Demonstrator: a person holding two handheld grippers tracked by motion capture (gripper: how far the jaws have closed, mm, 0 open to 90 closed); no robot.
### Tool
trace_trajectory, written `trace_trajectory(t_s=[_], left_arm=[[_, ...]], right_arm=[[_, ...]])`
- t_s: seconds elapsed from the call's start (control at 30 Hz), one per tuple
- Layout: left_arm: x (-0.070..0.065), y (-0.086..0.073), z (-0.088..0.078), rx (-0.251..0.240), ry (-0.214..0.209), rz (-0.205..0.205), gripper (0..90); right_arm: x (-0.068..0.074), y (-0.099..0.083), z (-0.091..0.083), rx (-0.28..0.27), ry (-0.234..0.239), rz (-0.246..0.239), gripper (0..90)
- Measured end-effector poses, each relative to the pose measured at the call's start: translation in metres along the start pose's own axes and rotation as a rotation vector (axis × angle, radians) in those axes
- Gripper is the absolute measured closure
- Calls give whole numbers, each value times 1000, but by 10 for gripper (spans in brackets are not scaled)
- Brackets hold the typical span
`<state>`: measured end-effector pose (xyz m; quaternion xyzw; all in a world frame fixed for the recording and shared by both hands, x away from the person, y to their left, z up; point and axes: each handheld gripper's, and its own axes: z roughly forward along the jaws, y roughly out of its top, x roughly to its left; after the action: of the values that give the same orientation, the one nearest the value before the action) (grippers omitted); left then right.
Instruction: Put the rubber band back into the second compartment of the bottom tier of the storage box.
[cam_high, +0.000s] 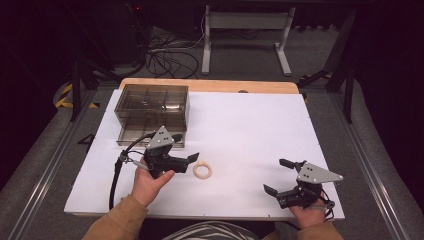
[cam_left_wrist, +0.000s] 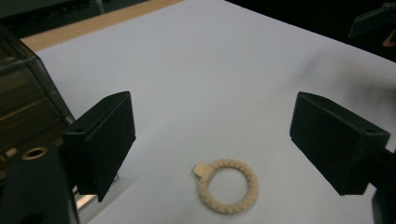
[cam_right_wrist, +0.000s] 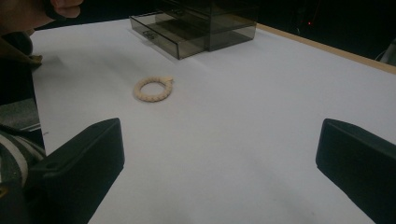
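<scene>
A cream braided ring (cam_high: 202, 170) (cam_left_wrist: 228, 185) (cam_right_wrist: 152, 89) lies flat on the white table top (cam_high: 250, 130). My left gripper (cam_high: 185, 148) (cam_left_wrist: 219, 135) is open just left of it. In the left gripper view the ring sits low between the wide jaws, touching neither. A smoky clear drawer box (cam_high: 152, 102) (cam_right_wrist: 219, 23) stands at the back left, its bottom drawer (cam_high: 150, 136) (cam_right_wrist: 168, 35) pulled out. My right gripper (cam_high: 275, 176) (cam_right_wrist: 219, 154) rests open near the front right edge with nothing between its jaws.
The box's dark wall (cam_left_wrist: 18, 93) is close on the left gripper's left side. A wooden strip (cam_high: 210, 85) edges the table's far side. Cables (cam_high: 170, 60) and a white table frame (cam_high: 245, 30) stand on the floor beyond.
</scene>
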<state>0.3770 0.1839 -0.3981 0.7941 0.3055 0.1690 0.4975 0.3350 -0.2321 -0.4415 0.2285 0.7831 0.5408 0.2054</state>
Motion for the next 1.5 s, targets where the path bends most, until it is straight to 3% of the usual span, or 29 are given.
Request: trace_trajectory(t_s=[0.23,0.5,0.7,0.93,1.2,1.5], left_arm=[[-1,-1,6,7,-10,4,200],[-2,-3,10,43,26,39,253],[2,-4,17,111,-15,7,304],[4,-8,28,196,-28,0,329],[7,-12,40,277,-13,-1,348],[7,-16,52,355,-26,-14,376]], right_arm=[[0,0,0,-3,6,-1,17],[0,0,0,-5,8,-1,17],[0,0,0,-3,12,-1,17],[0,0,1,-2,14,-1,18],[0,0,1,1,19,2,19],[0,-1,1,3,18,2,20]])
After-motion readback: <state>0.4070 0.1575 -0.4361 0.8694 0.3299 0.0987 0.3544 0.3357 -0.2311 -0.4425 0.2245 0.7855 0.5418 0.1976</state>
